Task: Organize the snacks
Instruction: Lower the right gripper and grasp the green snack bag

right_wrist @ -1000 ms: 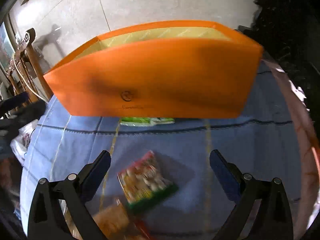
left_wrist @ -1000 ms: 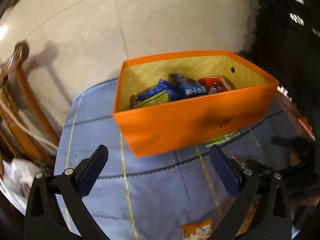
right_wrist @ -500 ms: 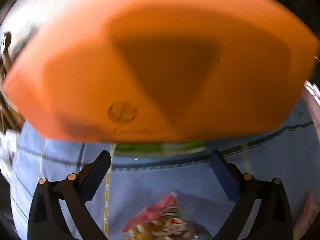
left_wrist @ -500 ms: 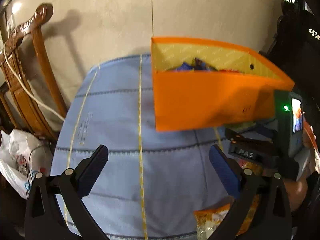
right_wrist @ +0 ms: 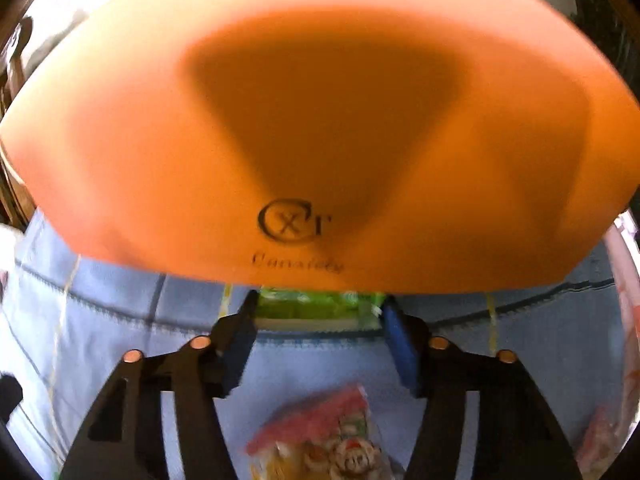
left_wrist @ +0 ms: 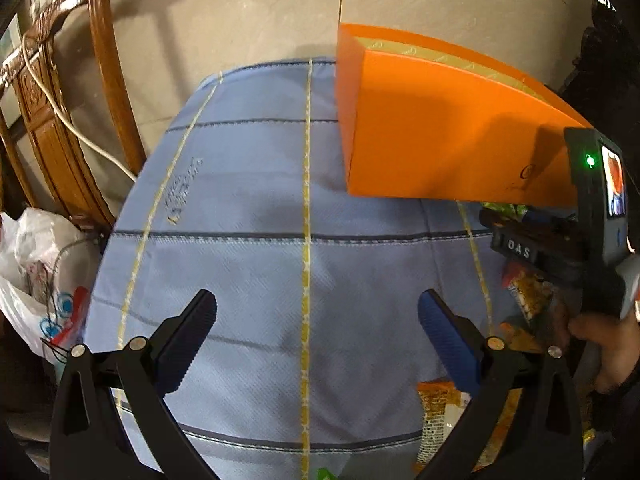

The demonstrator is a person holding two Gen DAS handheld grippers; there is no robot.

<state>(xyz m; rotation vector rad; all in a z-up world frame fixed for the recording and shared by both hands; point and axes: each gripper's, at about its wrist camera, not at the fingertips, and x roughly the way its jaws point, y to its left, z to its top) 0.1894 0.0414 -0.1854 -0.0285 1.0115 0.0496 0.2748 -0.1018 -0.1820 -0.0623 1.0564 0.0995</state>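
A flat green snack packet point(right_wrist: 316, 306) with pale print lies on the blue quilted cloth point(left_wrist: 256, 208), tucked against the foot of the orange box point(right_wrist: 320, 120). The right gripper point(right_wrist: 318, 332) has its 2 fingers drawn in on either side of the packet's ends, at or very near contact; whether they truly clamp it I cannot tell. The box wall fills the right wrist view directly behind the packet. A red-and-yellow snack bag point(right_wrist: 324, 440) lies below. The left gripper point(left_wrist: 316, 332) hangs with fingers wide apart over bare cloth, with an orange packet point(left_wrist: 440, 412) beside its right finger. A wooden chair point(left_wrist: 68, 120) and white plastic bag point(left_wrist: 36, 280) stand left.
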